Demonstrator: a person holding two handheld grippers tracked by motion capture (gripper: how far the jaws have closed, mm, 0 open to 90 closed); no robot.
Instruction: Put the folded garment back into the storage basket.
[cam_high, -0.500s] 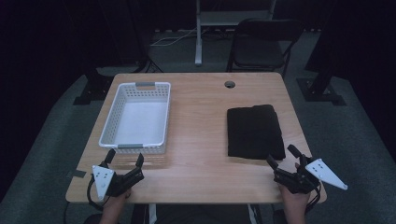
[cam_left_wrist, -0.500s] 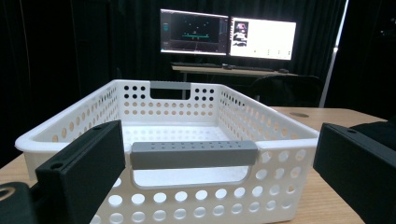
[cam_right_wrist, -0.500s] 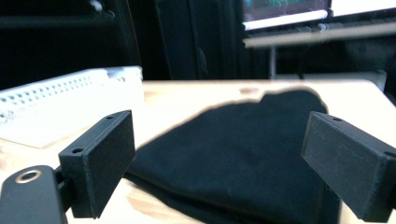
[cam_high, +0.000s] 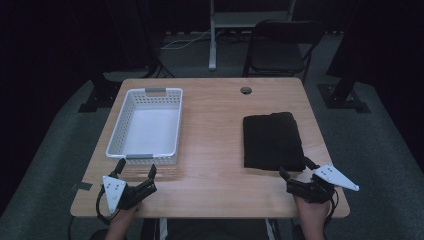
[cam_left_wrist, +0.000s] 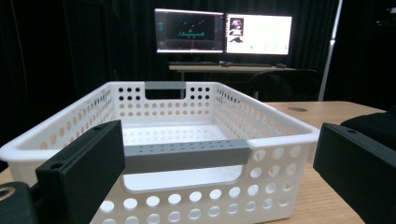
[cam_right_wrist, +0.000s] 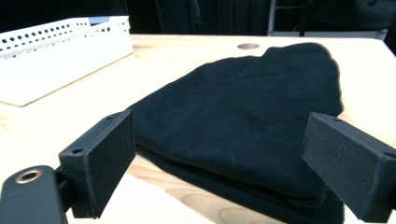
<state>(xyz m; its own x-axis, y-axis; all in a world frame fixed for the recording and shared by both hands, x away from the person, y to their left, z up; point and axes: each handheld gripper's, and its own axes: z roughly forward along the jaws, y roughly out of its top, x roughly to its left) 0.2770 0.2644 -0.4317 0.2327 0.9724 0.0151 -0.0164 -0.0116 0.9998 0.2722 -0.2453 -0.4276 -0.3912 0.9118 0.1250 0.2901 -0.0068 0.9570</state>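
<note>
A white perforated basket (cam_high: 118, 131) with grey handles stands empty on the left half of the wooden table (cam_high: 215, 150). A folded black cloth (cam_high: 272, 140) lies flat on the right half. My left gripper (cam_high: 136, 167) sits open at the table's front left, just short of the basket's near handle (cam_left_wrist: 187, 154), with nothing between its jaws. At the front right my right gripper (cam_high: 296, 167) is open at the cloth's near edge. In the right gripper view the cloth (cam_right_wrist: 243, 107) fills the gap ahead of the gripper (cam_right_wrist: 219, 121), untouched by either jaw.
A round cable hole (cam_high: 245, 90) is set in the table's far side. A dark chair (cam_high: 280, 45) stands beyond the table. Two lit monitors (cam_left_wrist: 224, 32) sit on a desk far behind the basket. The basket's side (cam_right_wrist: 60, 46) shows to the cloth's left.
</note>
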